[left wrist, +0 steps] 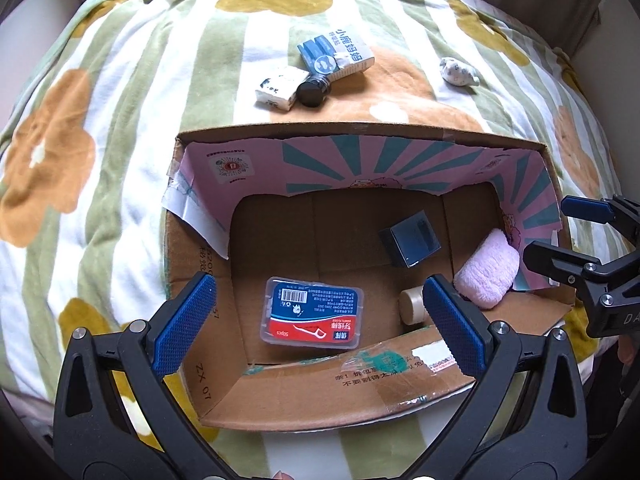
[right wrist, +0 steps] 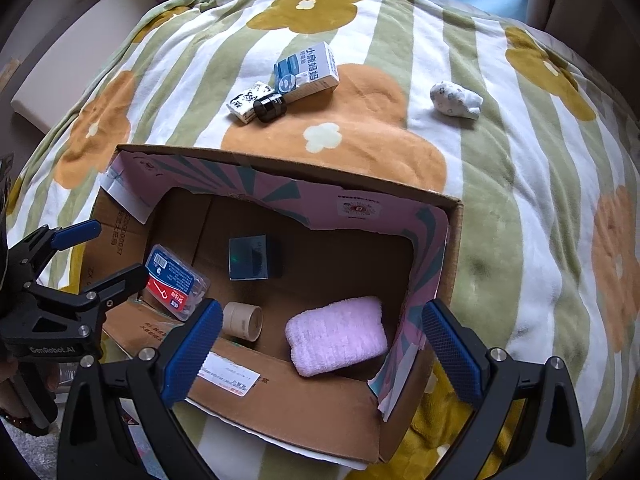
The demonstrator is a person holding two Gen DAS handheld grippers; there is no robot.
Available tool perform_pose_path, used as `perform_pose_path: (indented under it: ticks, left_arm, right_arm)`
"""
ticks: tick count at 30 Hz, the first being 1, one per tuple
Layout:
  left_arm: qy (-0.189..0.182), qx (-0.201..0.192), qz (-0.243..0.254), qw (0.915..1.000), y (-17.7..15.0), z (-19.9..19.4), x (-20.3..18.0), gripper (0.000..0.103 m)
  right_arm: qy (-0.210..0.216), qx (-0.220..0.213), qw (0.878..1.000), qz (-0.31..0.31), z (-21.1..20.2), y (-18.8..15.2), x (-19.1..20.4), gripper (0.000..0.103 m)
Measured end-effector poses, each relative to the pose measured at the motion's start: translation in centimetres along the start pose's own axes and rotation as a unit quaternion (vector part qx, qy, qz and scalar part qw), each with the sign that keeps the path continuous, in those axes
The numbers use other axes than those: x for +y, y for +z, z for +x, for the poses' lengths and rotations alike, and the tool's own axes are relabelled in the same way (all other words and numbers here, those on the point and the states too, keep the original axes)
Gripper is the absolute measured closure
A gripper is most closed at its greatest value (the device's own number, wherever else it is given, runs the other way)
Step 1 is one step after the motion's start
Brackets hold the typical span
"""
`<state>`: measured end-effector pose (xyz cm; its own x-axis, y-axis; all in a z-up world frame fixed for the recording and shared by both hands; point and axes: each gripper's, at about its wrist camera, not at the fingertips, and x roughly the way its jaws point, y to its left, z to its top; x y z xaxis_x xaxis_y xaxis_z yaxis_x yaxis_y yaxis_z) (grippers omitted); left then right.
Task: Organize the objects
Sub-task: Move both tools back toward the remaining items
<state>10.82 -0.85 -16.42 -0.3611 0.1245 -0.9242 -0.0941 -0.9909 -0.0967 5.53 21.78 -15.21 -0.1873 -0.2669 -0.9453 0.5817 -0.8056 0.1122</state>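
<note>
An open cardboard box sits on a flowered blanket. Inside lie a floss-pick case, a dark cube box, a beige tape roll and a pink towel. Beyond the box lie a white-and-blue carton, a tissue pack, a black jar and a rolled sock. My left gripper is open and empty over the box's near left. My right gripper is open and empty over the near right.
The blanket covers a rounded soft surface that falls away on all sides. A pale cushion or panel lies at far left. The box flaps stand up along the far and side walls.
</note>
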Motion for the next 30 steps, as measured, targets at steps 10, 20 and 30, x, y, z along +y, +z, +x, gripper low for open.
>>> perform_pose_path:
  ticks: [10,20,30]
  left_arm:
    - [-0.004,-0.013,0.01,0.9999,1.7,-1.4,1.5,0.0]
    - [0.021,-0.053,0.059,0.9966,7.6,-3.6,3.3,0.0]
    - [-0.014,-0.052,0.137,0.9891,15.8,-2.4,5.3,0.0]
  right_arm:
    - [0.0,-0.009,1.0,0.002,-0.6,0.9,0.9,0.004]
    - [-0.014,-0.05,0.998,0.039,-3.1,4.3,0.6,0.003]
    - [-0.016,-0.09,0.995,0.051,-4.4,10.6,-0.5,0.003]
